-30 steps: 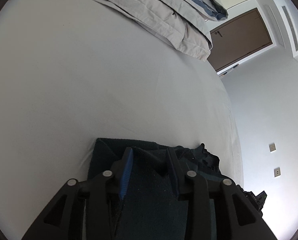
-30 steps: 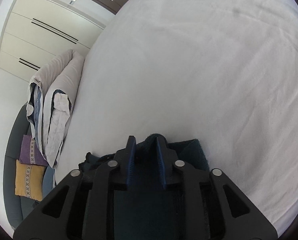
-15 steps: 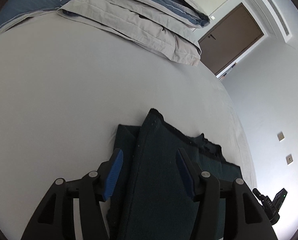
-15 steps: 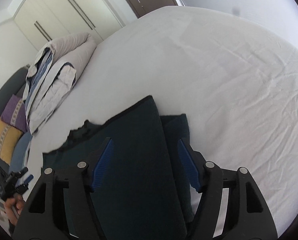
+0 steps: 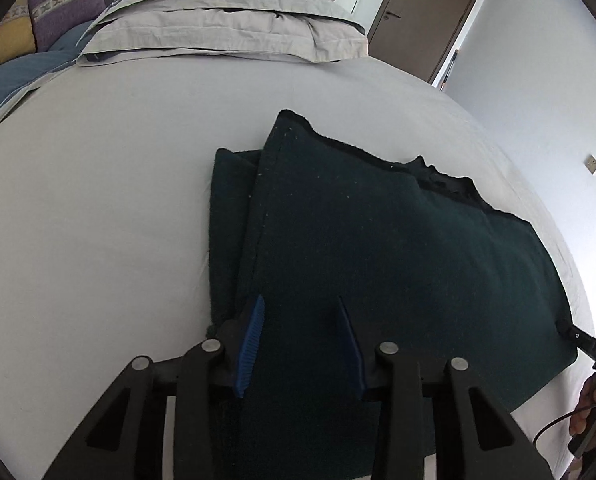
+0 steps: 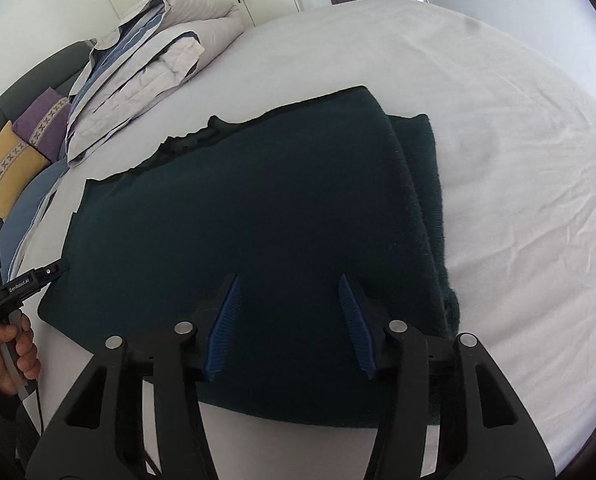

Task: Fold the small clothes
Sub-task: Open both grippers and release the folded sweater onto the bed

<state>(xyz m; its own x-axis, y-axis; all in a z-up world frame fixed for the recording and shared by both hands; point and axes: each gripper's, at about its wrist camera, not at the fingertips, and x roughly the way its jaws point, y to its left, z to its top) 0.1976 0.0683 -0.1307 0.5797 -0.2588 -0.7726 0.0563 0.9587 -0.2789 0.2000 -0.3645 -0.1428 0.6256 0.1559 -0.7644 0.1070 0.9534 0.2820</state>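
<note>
Where "GenRobot.AI" marks the left gripper (image 6: 22, 284), both jaws apart (right gripper (image 6: 290, 320) too) above dark garment (image 5: 377, 240).

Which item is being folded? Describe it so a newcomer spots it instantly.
Start from the white bed, with a stack of grey bedding at its head. The garment lies flat mid-bed, just ahead of both open grippers, the left gripper and the right gripper. It is the only dark teal, fuzzy fabric there, already doubled over.

both wrist cams look down-forward from bed's near edge, close over dark garment (image 5: 377, 248) (image 6: 258, 220); both share it, left cam from left side, right from right
</note>
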